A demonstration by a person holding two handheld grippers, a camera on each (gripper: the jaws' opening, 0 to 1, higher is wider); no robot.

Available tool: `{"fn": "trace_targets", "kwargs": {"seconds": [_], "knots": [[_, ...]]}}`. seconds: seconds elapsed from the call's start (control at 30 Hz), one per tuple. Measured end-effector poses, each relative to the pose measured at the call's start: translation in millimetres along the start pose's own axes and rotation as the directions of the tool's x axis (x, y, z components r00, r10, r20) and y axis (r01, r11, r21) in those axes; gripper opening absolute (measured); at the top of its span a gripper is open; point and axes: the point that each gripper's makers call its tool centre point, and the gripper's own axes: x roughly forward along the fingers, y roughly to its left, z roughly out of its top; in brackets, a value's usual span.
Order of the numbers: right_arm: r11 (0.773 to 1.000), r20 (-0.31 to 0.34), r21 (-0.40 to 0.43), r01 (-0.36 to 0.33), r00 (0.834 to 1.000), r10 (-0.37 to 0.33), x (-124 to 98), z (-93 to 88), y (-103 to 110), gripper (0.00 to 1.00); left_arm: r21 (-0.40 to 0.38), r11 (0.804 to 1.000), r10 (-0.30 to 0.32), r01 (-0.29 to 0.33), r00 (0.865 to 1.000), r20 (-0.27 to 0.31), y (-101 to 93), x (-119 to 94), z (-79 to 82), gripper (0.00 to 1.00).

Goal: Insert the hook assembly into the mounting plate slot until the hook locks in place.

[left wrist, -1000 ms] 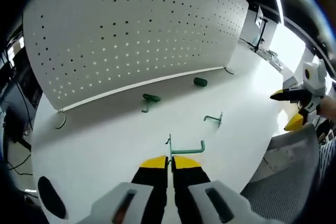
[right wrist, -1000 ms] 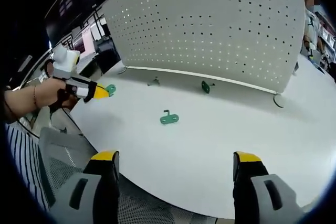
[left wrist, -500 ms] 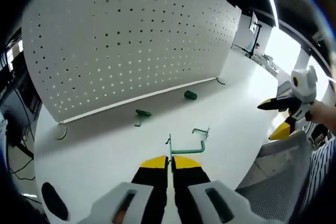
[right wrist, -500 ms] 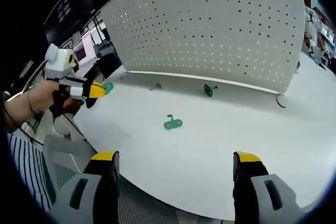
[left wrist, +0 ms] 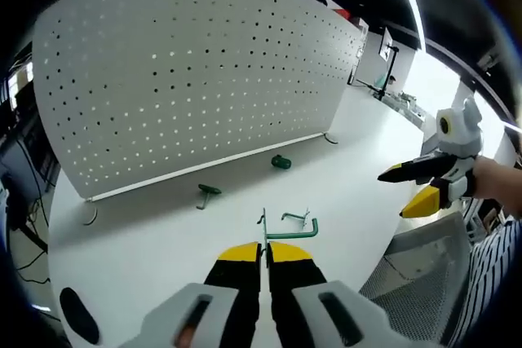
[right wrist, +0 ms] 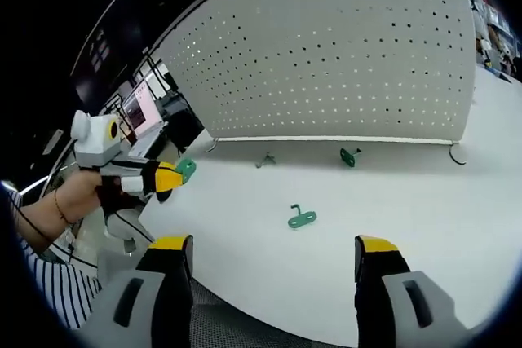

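1. Green hook (left wrist: 290, 232): pinched between the pressed-together jaws of the left gripper (left wrist: 265, 252), raised above the white table (left wrist: 163, 234).
2. White pegboard (left wrist: 196, 79): upright; nearer than a second ago.
3. Right gripper (right wrist: 273, 244): jaws spread, empty, unchanged.
4. Loose green hooks (right wrist: 302, 218) on the table: unmoved.

Green hook (left wrist: 288, 230) shank hidden between left hand-held gripper (left wrist: 265, 252) tips
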Motion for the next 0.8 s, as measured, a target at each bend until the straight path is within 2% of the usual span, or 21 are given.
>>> {"fn": "trace_targets", "kwargs": {"seconds": [0.3,0.43,0.5,0.53,0.6,0.7,0.8], "knots": [[0.995,0.014,0.034,-0.097,0.995,0.097,12,9.7,34,0.67,-0.001,0.999,-0.041,0.041,0.998,0.039,-16.1,-1,14.7,0.02],[0.988,0.032,0.052,-0.146,0.989,0.145,15,17.0,49,0.6,-0.007,0.998,-0.057,0.057,0.997,0.053,-23.3,-1,17.5,0.02],[0.981,0.047,0.076,-0.18,0.983,0.177,17,20.9,57,0.57,-0.011,0.998,-0.065,0.065,0.996,0.058,-27.3,-1,17.9,0.02],[0.971,0.065,0.118,-0.21,0.977,0.203,18,24.2,64,0.55,-0.013,0.997,-0.071,0.072,0.996,0.061,-30.6,-1,17.5,0.02],[0.968,0.066,0.137,-0.211,0.977,0.204,20,24.4,66,0.52,-0.014,0.997,-0.078,0.079,0.995,0.064,-35.1,-1,16.9,0.02],[0.986,0.039,0.022,-0.167,0.985,0.166,24,20.6,65,0.51,-0.014,0.996,-0.087,0.089,0.994,0.069,-38.9,-1,16.9,0.02],[0.967,0.05,0.107,-0.229,0.973,0.225,27,20.8,78,0.47,-0.022,0.995,-0.094,0.096,0.993,0.073,-41.2,-1,17.5,0.02]]}}
